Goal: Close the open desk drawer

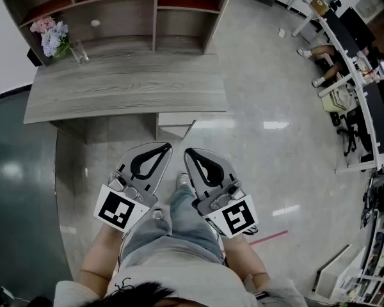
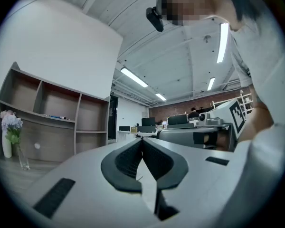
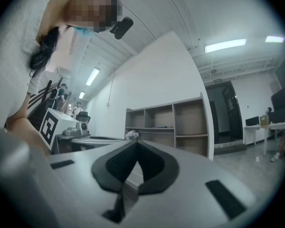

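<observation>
Drawer (image 1: 175, 124) stands proud of the desk (image 1: 125, 88) front edge, so closing remains outstanding; left gripper (image 1: 166, 148) and right gripper (image 1: 188, 153) hover short of it, jaws together, holding nothing

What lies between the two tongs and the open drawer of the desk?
Nothing: in the head view only bare floor separates the left tongs and right tongs, both shut, from the drawer.
</observation>
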